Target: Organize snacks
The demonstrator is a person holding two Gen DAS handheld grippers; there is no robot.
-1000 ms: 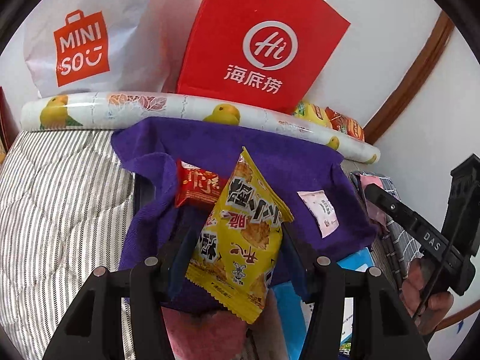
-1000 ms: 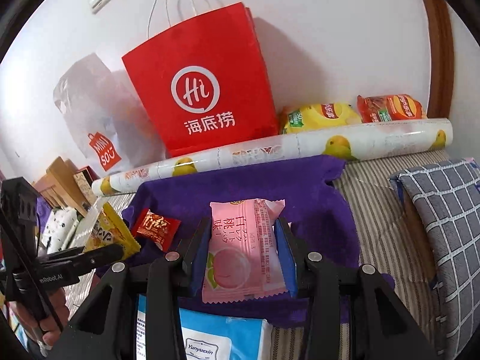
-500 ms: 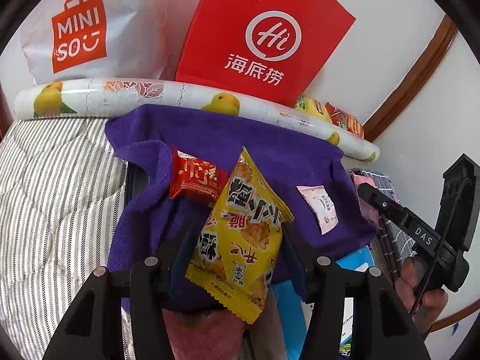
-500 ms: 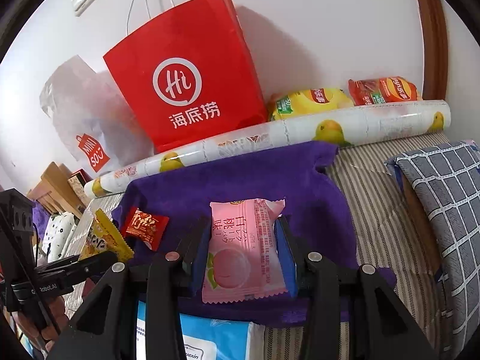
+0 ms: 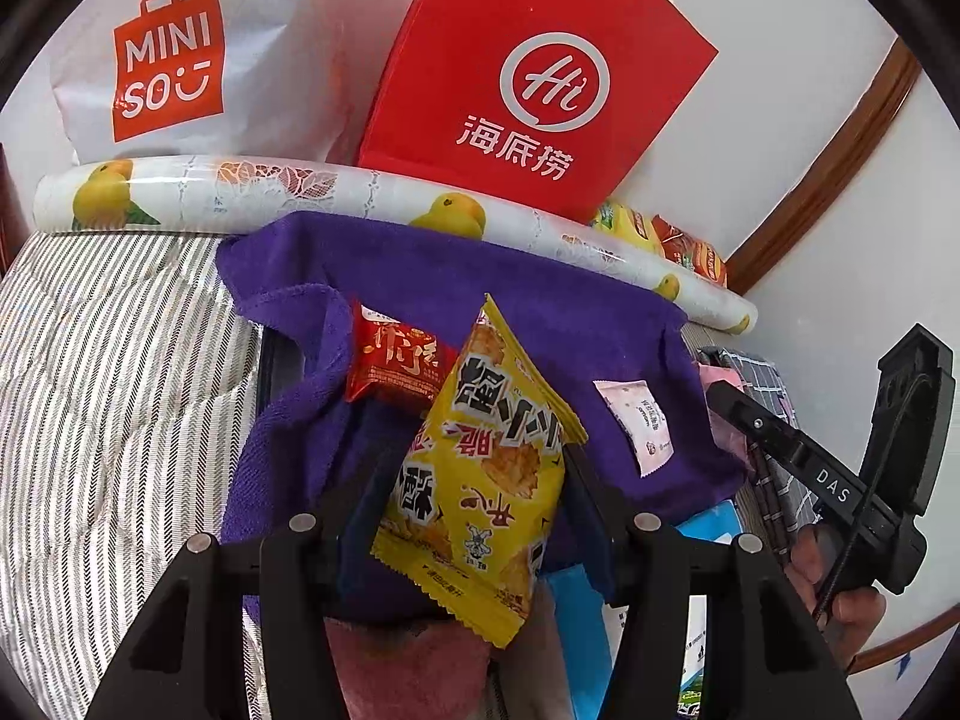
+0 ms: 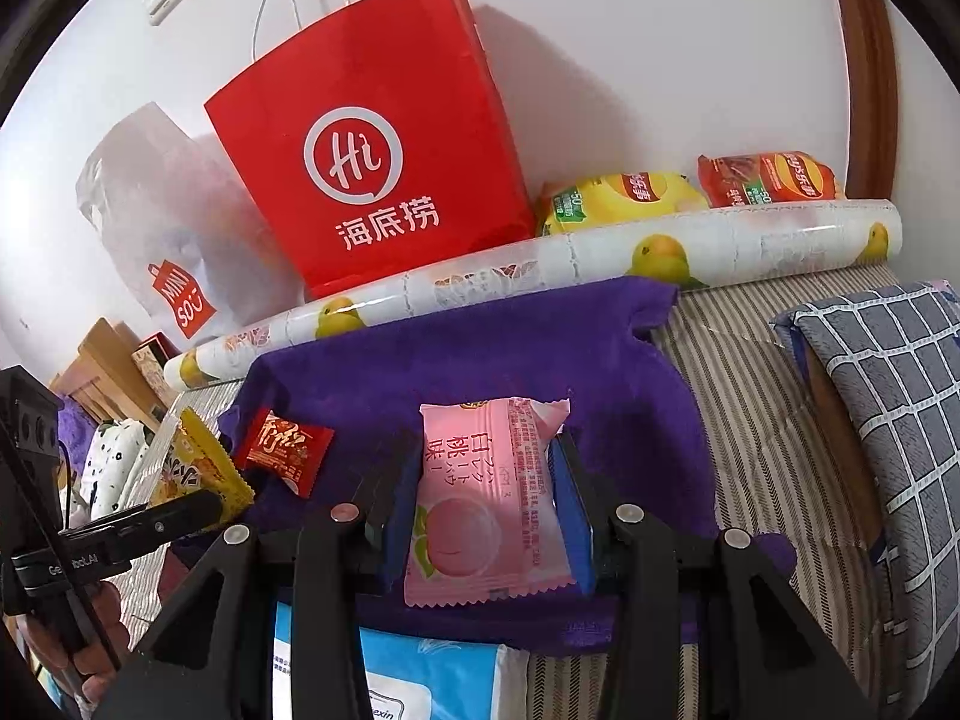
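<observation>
1. Currently, the yellow snack packet (image 5: 480, 480) is pinched crosswise in the left tool (image 5: 474, 516), its long axis running away from the tool over the purple towel (image 5: 540, 300).
2. Just beyond that packet, a small red snack packet (image 5: 396, 366) is seen lying on the towel, nearer the left tool than the right.
3. Further right, the pink peach snack packet (image 6: 486, 498) is pinched in the right tool (image 6: 486, 510), its long axis also pointing away from the tool.
4. Both held packets are carried above the towel, which is spread on the striped bed (image 6: 750, 420).
5. It is judged that the coming move depends on which held packet is set beside the red one; the left tool is closer.
</observation>
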